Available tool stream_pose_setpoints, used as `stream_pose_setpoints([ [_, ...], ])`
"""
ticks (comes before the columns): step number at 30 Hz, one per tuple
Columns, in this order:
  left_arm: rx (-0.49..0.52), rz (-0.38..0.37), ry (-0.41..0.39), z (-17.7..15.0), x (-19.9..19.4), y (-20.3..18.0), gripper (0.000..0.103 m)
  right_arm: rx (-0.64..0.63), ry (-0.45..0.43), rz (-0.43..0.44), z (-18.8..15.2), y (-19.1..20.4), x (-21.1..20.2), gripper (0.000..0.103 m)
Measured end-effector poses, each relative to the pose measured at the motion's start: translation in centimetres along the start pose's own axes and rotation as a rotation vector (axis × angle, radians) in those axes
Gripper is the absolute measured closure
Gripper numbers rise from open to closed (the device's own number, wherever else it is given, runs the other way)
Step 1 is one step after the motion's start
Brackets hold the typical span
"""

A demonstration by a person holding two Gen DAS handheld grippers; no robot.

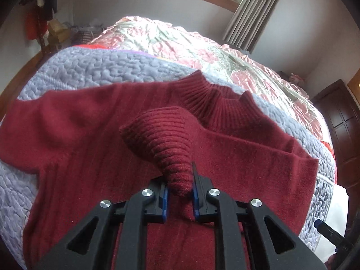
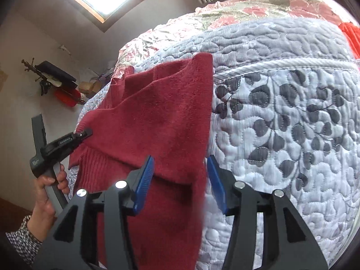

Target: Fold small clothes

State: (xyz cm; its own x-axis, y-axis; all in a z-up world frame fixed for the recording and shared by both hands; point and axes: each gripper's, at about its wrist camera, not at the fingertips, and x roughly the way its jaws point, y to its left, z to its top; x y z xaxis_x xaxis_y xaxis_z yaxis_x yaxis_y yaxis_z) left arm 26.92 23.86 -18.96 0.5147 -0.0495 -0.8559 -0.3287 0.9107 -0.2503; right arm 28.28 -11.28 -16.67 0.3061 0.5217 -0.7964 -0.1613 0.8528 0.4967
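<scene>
A dark red knit sweater [image 1: 85, 135] lies spread on a grey quilted blanket [image 1: 94, 69], its ribbed collar [image 1: 202, 94] at the far side. My left gripper [image 1: 180, 186] is shut on a ribbed sleeve cuff [image 1: 162, 139], lifted above the sweater's body. In the right wrist view the same sweater [image 2: 162, 112] hangs over the bed's near edge. My right gripper [image 2: 181, 168] is open, its blue pads [image 2: 144, 180] standing wide apart over the sweater's right edge. The left gripper [image 2: 84, 133] shows at the left of that view, pinching red fabric, held by a hand [image 2: 45, 193].
The blanket [image 2: 281, 123] covers a bed with a shiny floral cover [image 1: 180, 40] behind. An orange-red cloth [image 2: 351, 36] lies at the far right. A window and curtain [image 1: 252, 11] are beyond; a dark wooden cabinet [image 1: 339, 130] stands at the right, clutter by the left wall.
</scene>
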Motion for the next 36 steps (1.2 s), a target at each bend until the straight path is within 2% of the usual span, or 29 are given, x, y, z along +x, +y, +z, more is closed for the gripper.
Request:
stream_pose_setpoints([
  [3,-0.007,0.01,0.024,-1.2,0.7,0.7,0.083,-0.001,0.056,-0.072,0.6,0.7,2.9,0.051],
  [5,0.008,0.056,0.031,-1.2,1.2,1.2,0.074,0.001,0.107,-0.115,0.6,0.5,4.7,0.065],
  [6,0.015,0.092,0.03,-1.2,1.3,1.7,0.067,0.001,0.126,-0.152,0.5,0.3,5.3,0.079],
  [9,0.006,0.12,0.026,-0.5,1.1,4.0,0.056,0.01,0.119,-0.146,0.3,-0.1,5.3,0.085],
  [12,-0.003,0.206,0.011,0.1,0.3,6.0,0.056,0.031,0.116,-0.141,0.2,-0.3,4.8,0.085],
  [15,-0.03,0.234,-0.036,0.8,-1.3,8.0,0.056,0.015,0.125,-0.173,0.5,0.3,4.3,0.082],
  [16,-0.037,0.233,-0.041,1.0,-1.7,8.3,0.056,-0.004,0.121,-0.212,0.7,0.7,3.8,0.074],
  [19,-0.026,0.198,-0.041,1.4,-2.2,8.2,0.055,-0.084,0.059,-0.289,1.1,3.3,2.4,0.073],
  [23,0.031,0.141,-0.015,1.4,-0.9,6.4,0.054,-0.09,0.063,-0.216,1.3,5.3,2.6,0.073],
  [26,0.084,0.154,0.014,0.7,0.9,4.8,0.054,-0.096,0.095,-0.233,1.1,5.6,4.4,0.073],
  [29,0.118,0.203,0.114,-0.1,3.9,4.4,0.054,-0.039,0.126,-0.246,1.0,4.4,6.5,0.082],
  [31,0.101,0.194,0.129,-0.3,5.1,5.0,0.048,-0.012,0.123,-0.236,1.1,3.9,7.0,0.083],
  [35,0.064,0.131,0.156,0.5,4.6,6.0,0.048,-0.001,0.122,-0.257,1.4,5.0,6.0,0.077],
  [36,0.058,0.121,0.155,0.7,3.9,6.4,0.048,-0.004,0.114,-0.263,1.6,5.7,5.6,0.069],
])
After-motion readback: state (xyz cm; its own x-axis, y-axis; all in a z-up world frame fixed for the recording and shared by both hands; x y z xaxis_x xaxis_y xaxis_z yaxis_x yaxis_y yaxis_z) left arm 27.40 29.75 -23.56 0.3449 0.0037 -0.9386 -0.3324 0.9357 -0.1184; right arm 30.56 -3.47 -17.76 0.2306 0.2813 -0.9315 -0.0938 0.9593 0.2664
